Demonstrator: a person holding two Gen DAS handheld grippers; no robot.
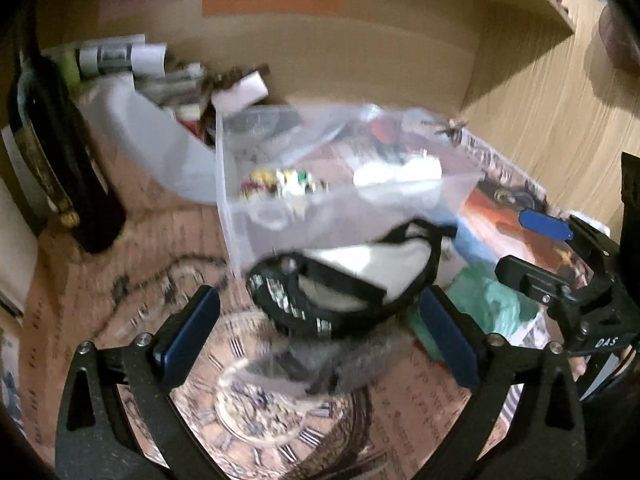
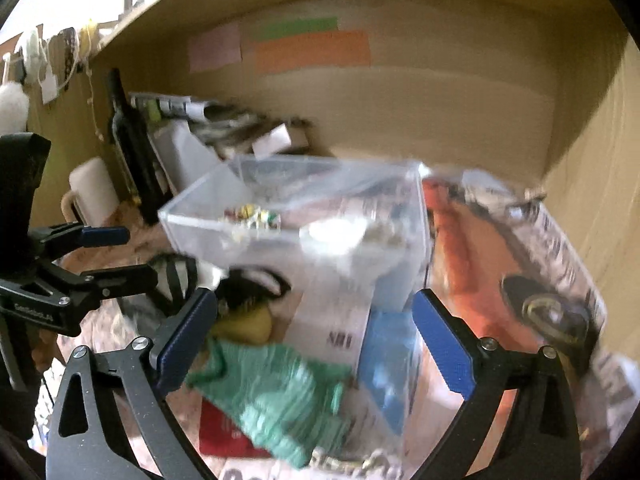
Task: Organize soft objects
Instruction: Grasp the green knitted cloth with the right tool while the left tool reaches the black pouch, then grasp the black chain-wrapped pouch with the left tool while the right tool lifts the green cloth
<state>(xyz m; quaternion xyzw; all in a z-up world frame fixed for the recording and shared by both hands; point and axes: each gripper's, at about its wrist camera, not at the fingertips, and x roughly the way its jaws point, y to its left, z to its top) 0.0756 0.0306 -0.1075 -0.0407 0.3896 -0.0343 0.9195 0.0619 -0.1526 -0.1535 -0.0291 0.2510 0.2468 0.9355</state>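
A clear plastic box (image 1: 340, 184) (image 2: 304, 220) holding small items stands on the patterned table. In front of it lies a black-and-white strappy soft piece (image 1: 348, 276) (image 2: 240, 280) over a grey furry piece (image 1: 344, 360). A green cloth (image 2: 280, 392) (image 1: 488, 300) lies beside them, with a yellow soft object (image 2: 248, 324) behind it. My left gripper (image 1: 320, 336) is open, its jaws either side of the strappy and furry pieces. My right gripper (image 2: 316, 340) is open above the green cloth. Each gripper also shows in the other's view: the right one (image 1: 540, 248) and the left one (image 2: 120, 252).
A dark bottle (image 1: 56, 152) (image 2: 132, 148), a white jug (image 1: 160, 140) and rolled papers (image 1: 116, 56) stand at the back left. A white mug (image 2: 94, 192) is at the left. Magazines (image 2: 500, 260) and a blue item (image 2: 392, 360) lie right. Cardboard walls enclose the back.
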